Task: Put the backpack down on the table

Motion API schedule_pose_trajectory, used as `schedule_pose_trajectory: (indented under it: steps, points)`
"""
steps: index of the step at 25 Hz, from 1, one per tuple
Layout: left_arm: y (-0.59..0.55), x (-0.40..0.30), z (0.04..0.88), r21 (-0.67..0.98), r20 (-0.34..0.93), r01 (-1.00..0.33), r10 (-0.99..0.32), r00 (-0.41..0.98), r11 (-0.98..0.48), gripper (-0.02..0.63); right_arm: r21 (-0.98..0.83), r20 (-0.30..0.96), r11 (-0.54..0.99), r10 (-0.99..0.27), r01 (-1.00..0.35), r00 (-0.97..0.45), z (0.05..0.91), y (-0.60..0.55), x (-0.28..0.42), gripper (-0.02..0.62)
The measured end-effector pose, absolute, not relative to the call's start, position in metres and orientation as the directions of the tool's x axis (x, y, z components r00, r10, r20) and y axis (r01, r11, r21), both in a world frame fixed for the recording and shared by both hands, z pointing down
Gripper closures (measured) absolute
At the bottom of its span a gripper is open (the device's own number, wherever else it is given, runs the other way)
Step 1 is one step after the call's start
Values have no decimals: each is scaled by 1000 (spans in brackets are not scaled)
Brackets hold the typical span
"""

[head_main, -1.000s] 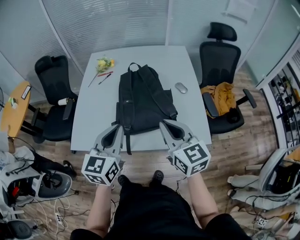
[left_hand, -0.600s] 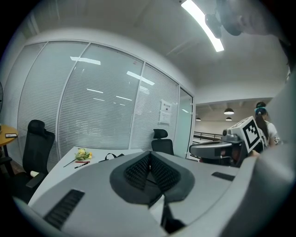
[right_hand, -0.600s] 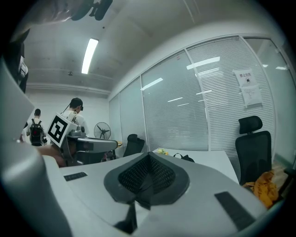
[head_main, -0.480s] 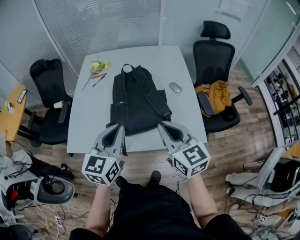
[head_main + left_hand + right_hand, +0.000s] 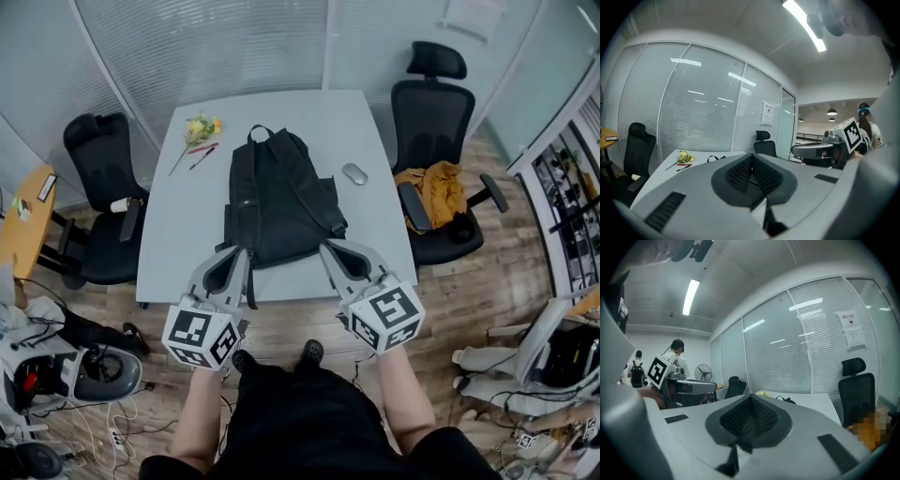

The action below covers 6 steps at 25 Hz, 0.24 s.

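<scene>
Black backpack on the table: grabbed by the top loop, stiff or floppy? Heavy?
Probably floppy: the backpack lies flat and slack, so it would likely sag from the top loop. It looks thinly filled, so probably light. A strap hangs past the table edge and may snag.

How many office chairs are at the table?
2. The left chair stands by the table's left edge; the right chair by its right edge, a yellow garment on its seat. Others may be out of frame.

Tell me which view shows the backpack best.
Head view: the whole backpack lies flat on the table, straps up. Both gripper views catch only its top loop, small and far off.
</scene>
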<state>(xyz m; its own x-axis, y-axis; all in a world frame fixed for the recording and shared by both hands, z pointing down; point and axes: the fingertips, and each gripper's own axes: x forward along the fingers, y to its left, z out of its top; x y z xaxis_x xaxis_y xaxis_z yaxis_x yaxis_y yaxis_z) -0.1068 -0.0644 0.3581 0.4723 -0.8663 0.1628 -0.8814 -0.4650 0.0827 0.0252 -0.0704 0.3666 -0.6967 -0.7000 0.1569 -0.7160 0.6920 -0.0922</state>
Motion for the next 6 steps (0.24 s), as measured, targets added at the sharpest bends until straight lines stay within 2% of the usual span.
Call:
schedule_pose_trajectory:
  steps: [6]
  points:
    - [-62,-108,358,82,159,-883,-869,469,-461,607,-86,161,694,-698,-715,-698,366,-68,24,586]
